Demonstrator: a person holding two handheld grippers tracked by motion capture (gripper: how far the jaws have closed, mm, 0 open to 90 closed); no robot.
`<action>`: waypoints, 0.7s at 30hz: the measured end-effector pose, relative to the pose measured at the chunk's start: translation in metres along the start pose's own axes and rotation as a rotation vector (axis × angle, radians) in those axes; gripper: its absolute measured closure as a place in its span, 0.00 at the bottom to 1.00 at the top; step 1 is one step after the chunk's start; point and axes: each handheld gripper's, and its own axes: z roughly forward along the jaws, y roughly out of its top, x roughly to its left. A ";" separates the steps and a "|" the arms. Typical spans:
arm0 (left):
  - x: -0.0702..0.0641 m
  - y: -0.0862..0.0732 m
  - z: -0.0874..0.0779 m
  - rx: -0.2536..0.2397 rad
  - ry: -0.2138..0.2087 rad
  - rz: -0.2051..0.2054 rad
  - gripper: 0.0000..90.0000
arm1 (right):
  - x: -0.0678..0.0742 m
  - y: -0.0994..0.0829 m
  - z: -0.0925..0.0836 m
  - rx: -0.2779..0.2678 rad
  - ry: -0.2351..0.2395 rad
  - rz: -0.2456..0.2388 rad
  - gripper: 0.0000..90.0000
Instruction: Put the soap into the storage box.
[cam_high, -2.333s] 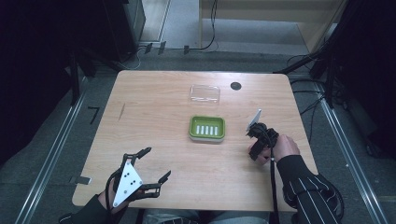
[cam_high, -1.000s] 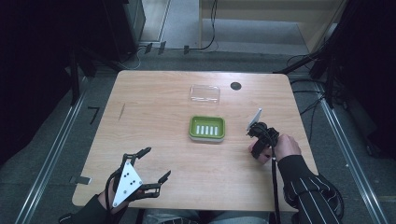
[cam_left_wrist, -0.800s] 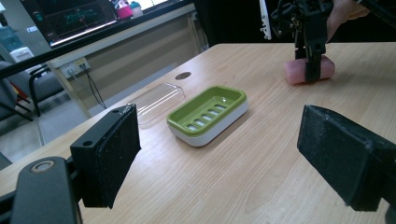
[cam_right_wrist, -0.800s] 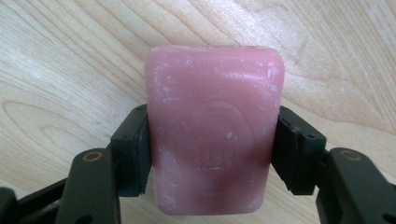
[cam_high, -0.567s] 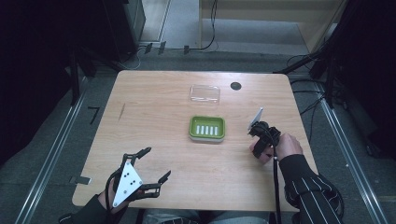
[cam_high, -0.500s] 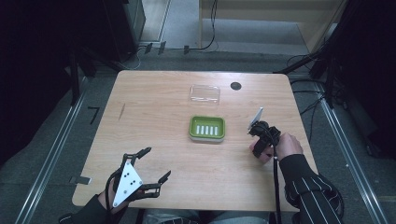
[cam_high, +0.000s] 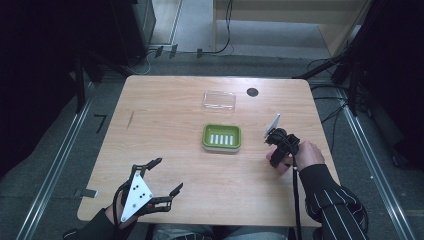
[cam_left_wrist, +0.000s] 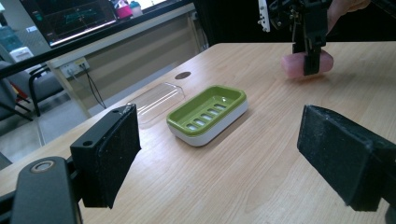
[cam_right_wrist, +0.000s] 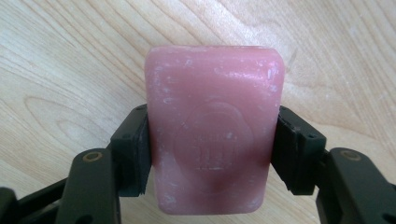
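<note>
Right gripper (cam_right_wrist: 210, 149) slightly shifted, soap (cam_right_wrist: 212, 126) between jaws

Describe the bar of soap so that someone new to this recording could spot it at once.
Start at the wooden table and find the green soap dish near its middle. To the dish's right, by the table's right edge, the right gripper clamps a pink soap bar across its width. It is the only pink thing there, rounded, with a stamped emblem on its face.

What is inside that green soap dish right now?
Nothing: the green soap dish shows only its slotted floor. The pink soap is clamped in the right gripper, on the table beside it.
</note>
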 end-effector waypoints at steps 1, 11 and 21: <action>0.000 0.000 0.000 0.000 0.000 -0.001 0.15 | 0.001 0.002 -0.002 -0.006 -0.001 -0.002 0.43; 0.000 0.000 0.000 -0.001 0.001 -0.002 0.15 | 0.006 0.013 -0.007 -0.014 -0.012 -0.043 0.43; 0.000 0.000 0.000 0.002 -0.001 0.000 0.15 | 0.008 0.025 -0.015 -0.034 -0.014 -0.089 0.43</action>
